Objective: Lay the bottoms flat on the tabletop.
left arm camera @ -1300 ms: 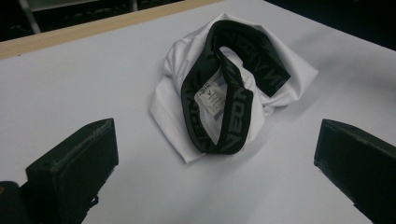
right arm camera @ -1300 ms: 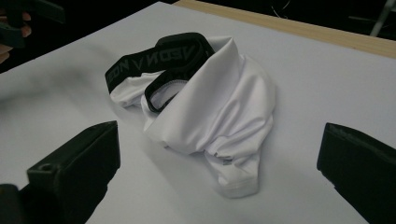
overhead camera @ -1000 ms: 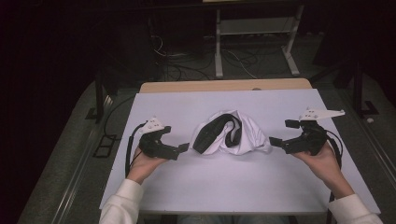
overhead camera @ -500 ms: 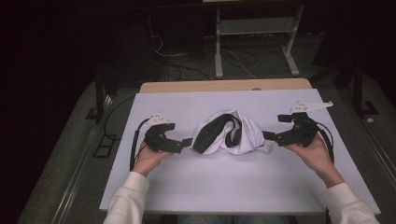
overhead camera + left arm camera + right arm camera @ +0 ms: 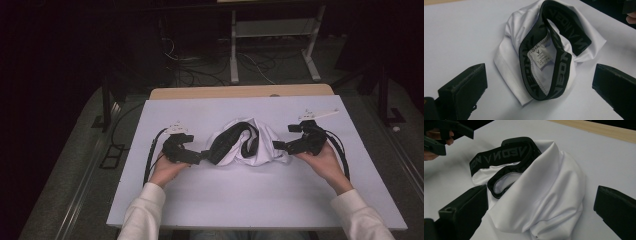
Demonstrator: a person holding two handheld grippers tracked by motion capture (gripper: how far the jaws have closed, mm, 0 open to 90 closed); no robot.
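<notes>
Underwear (image 5: pixel 247 142), white with a black lettered waistband (image 5: pixel 560 72), lies crumpled at the middle of the frame in the high view, on the white table cover (image 5: pixel 250 200). Bare cover runs wide on every side of it: a broad strip toward the bottom edge, more toward the upper left and upper right corners, and a wooden table edge (image 5: pixel 240 92) showing beyond the cover at the top.

At the garment's left, the left gripper (image 5: pixel 202 156) has its jaws spread wide; in the left gripper view they stand at the lower left and lower right corners with the cloth between and beyond them, gripping nothing. A white label (image 5: pixel 540 56) shows inside the waistband loop. At the garment's right, the right gripper (image 5: pixel 277 146) is likewise spread wide, its jaws flanking a fold of white fabric low in the right gripper view, clamped on nothing; whether the left jaw brushes the cloth cannot be told.

Past the table, in the dark upper part of the high view, a white metal frame (image 5: pixel 272 35) and loose cables (image 5: pixel 200 65) sit on the floor, well apart from the work. Each gripper's own cable trails back along the cover beside the hand.
</notes>
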